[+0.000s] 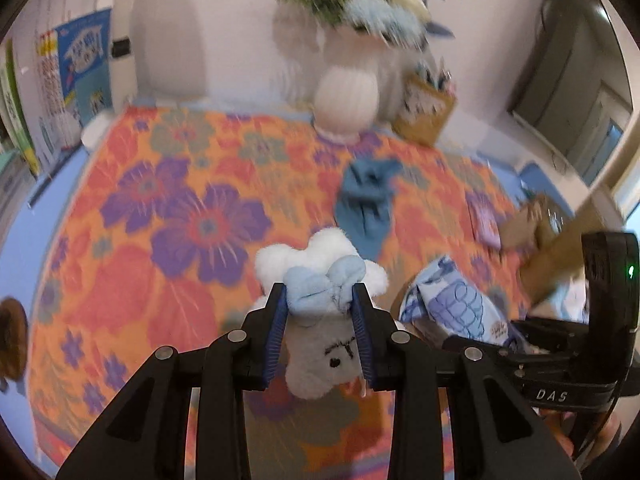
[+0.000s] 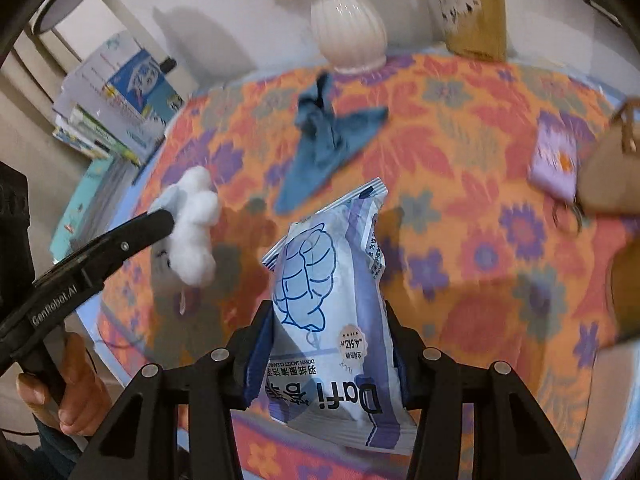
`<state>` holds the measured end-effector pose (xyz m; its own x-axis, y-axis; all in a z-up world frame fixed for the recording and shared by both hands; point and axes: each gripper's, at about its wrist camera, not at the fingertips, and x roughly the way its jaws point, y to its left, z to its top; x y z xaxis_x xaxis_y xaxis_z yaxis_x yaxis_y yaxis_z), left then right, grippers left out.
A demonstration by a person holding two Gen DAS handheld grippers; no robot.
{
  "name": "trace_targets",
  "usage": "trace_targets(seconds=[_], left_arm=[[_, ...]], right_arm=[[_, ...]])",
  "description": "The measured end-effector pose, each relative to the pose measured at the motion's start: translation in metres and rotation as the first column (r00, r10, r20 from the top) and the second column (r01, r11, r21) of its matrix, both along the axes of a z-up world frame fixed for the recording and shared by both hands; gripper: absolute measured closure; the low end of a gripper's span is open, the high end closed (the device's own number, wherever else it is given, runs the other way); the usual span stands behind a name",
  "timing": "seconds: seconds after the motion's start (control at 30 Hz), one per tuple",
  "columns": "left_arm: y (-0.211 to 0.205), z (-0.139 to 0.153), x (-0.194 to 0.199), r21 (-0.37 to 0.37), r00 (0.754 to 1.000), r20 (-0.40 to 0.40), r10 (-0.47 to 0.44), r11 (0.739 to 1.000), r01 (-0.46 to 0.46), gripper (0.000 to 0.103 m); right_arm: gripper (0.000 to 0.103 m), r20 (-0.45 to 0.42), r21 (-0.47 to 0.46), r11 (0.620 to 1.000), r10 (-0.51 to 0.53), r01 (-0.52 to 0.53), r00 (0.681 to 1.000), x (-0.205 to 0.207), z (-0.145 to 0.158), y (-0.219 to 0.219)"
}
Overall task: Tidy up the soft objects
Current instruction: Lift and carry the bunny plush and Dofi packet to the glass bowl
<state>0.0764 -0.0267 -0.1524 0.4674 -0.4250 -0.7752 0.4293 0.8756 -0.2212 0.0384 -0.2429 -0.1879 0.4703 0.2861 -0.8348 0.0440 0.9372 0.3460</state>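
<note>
My left gripper (image 1: 320, 300) is shut on a white and light-blue plush toy (image 1: 320, 280), held above the flowered tablecloth (image 1: 160, 220). The toy also shows in the right wrist view (image 2: 194, 224), at the left gripper's tip. My right gripper (image 2: 328, 328) is shut on a white and blue wipes packet (image 2: 332, 300), held above the cloth; the packet shows in the left wrist view (image 1: 452, 304) at the right. A crumpled blue cloth (image 1: 366, 200) (image 2: 324, 140) lies on the table beyond both grippers.
A white vase (image 2: 346, 28) with flowers stands at the table's back edge, a yellow-brown pen holder (image 2: 474, 16) beside it. A purple pouch (image 2: 556, 160) and a tan bag (image 2: 612, 172) lie at the right. Boxes (image 2: 120, 96) stack left of the table.
</note>
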Motion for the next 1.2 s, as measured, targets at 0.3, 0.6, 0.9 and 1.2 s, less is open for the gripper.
trace_targets(seconds=[0.3, 0.6, 0.9, 1.2], left_arm=[[-0.012, -0.028, -0.015, 0.105, 1.0, 0.02, 0.003, 0.994, -0.005, 0.049], [-0.016, -0.032, -0.017, 0.116, 0.999, 0.033, 0.005, 0.993, -0.009, 0.043], [-0.028, -0.034, -0.012, 0.12, 0.999, 0.045, -0.01, 0.993, 0.004, 0.044], [-0.031, -0.029, -0.016, 0.135, 0.995, 0.101, -0.015, 0.991, 0.001, 0.071]], right_arm=[[0.037, -0.012, -0.01, 0.999, -0.033, 0.033, 0.999, -0.023, -0.006, -0.01], [0.034, -0.026, -0.016, 0.995, -0.096, 0.096, 0.995, -0.029, -0.014, -0.005], [0.035, 0.04, -0.209, 0.965, -0.156, 0.161, 0.987, -0.025, 0.0, 0.022], [0.048, 0.052, -0.244, 0.959, -0.135, 0.144, 0.989, -0.027, 0.006, 0.027]])
